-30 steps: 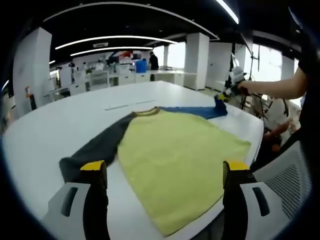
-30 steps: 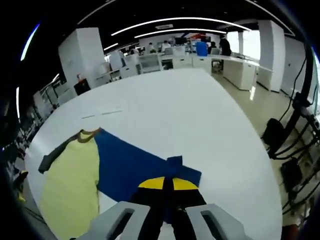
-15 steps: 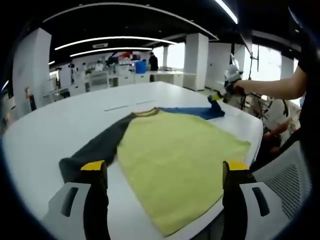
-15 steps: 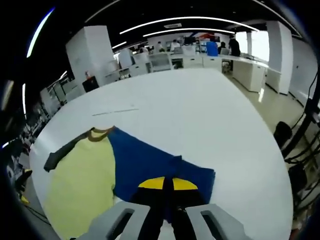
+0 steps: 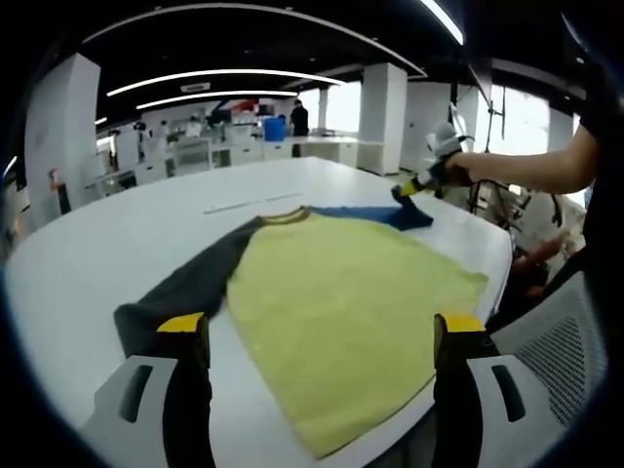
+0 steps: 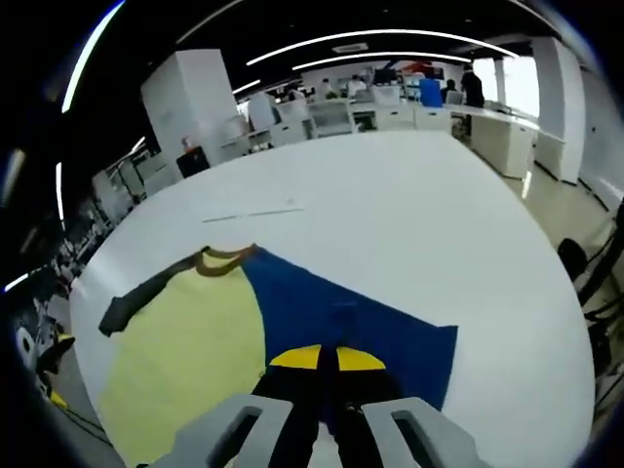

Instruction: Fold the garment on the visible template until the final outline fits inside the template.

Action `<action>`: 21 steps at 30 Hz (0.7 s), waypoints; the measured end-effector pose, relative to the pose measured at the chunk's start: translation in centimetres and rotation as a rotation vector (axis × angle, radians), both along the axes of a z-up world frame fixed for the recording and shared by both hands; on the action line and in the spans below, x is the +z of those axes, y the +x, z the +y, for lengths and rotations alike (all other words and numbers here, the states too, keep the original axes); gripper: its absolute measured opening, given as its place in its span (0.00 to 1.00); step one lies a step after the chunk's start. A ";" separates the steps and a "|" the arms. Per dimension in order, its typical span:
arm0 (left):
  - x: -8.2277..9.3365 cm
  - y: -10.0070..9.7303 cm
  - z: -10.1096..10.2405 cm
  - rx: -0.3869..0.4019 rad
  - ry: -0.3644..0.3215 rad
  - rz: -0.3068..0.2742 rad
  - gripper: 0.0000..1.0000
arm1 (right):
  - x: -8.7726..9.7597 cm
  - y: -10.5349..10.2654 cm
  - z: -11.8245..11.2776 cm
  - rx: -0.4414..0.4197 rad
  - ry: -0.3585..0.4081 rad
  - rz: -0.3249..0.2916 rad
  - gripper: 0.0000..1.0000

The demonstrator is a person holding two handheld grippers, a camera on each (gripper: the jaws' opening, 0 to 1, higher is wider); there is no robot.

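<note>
A long-sleeved garment lies flat on the white table [image 5: 88, 253]. Its yellow body [image 5: 341, 292] is in the middle, with a dark grey sleeve [image 5: 185, 288] on the left and a blue sleeve [image 5: 375, 214] at the far right. My left gripper [image 5: 320, 336] is open near the table's front edge, its yellow-tipped jaws wide apart over the garment's near part. In the right gripper view, my right gripper [image 6: 327, 369] is shut on the end of the blue sleeve [image 6: 331, 307], lifted beside the yellow body [image 6: 185, 341]. The right gripper [image 5: 424, 183] also appears in the left gripper view, in a person's hand.
A thin line mark [image 5: 249, 205] runs across the table beyond the collar [image 6: 222, 259]. The table edge [image 5: 492, 263] lies close to the garment's right side, with a chair [image 5: 556, 341] and a person's arm [image 5: 531, 171] there. Desks and pillars stand far behind.
My right gripper has carried the blue sleeve end inward toward the garment's body, and more of the blue sleeve shows spread out. The left gripper has stayed put.
</note>
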State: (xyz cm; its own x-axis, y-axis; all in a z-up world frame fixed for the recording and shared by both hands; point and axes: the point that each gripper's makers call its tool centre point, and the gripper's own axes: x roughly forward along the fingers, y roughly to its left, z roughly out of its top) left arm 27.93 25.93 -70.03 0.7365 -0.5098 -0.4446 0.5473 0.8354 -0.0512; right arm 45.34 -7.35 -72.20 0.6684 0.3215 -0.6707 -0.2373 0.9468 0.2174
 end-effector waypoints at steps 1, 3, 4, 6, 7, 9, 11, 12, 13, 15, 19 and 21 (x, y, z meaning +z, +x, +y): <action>0.0 0.0 0.0 0.000 0.001 0.000 0.92 | -0.1 0.3 0.2 0.006 0.001 0.001 0.00; 0.0 0.0 0.0 0.004 0.000 0.001 0.92 | -0.1 0.3 0.8 0.019 0.001 0.004 0.00; 0.0 0.0 0.0 0.004 0.000 0.001 0.91 | 0.0 0.3 1.0 0.023 0.002 0.005 0.00; -0.1 0.0 0.0 0.005 0.000 0.002 0.92 | -0.1 0.9 1.3 0.035 0.007 0.008 0.00; -0.1 0.0 0.0 0.004 0.001 0.003 0.92 | -0.2 1.2 1.4 0.039 0.008 0.008 0.00; -0.2 0.0 0.0 0.001 0.003 0.004 0.92 | -0.4 2.0 1.5 0.047 0.011 0.009 0.00; -0.2 0.0 0.0 0.001 0.002 0.006 0.91 | -0.6 2.8 1.8 0.058 0.018 0.013 0.00; -0.2 0.0 0.0 0.001 0.002 0.005 0.91 | -0.8 3.1 1.8 0.059 0.020 0.014 0.00; -0.2 -0.1 0.0 0.001 0.002 0.005 0.91 | -0.8 3.4 2.1 0.063 0.021 0.014 0.00; -0.3 -0.1 0.0 0.000 0.000 0.006 0.91 | -0.9 3.9 2.4 0.070 0.024 0.012 0.00; -0.4 -0.1 0.0 -0.003 0.003 0.010 0.91 | -1.1 4.6 3.6 0.091 0.031 0.009 0.00; -0.4 -0.1 0.0 -0.005 0.003 0.012 0.91 | -1.2 4.7 4.3 0.109 0.028 0.014 0.00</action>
State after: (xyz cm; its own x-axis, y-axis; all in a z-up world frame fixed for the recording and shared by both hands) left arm 27.78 25.96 -70.46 0.7289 -0.5121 -0.4545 0.5507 0.8329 -0.0552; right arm 50.05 -3.06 -73.42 0.6190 0.4102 -0.6698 -0.3348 0.9092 0.2474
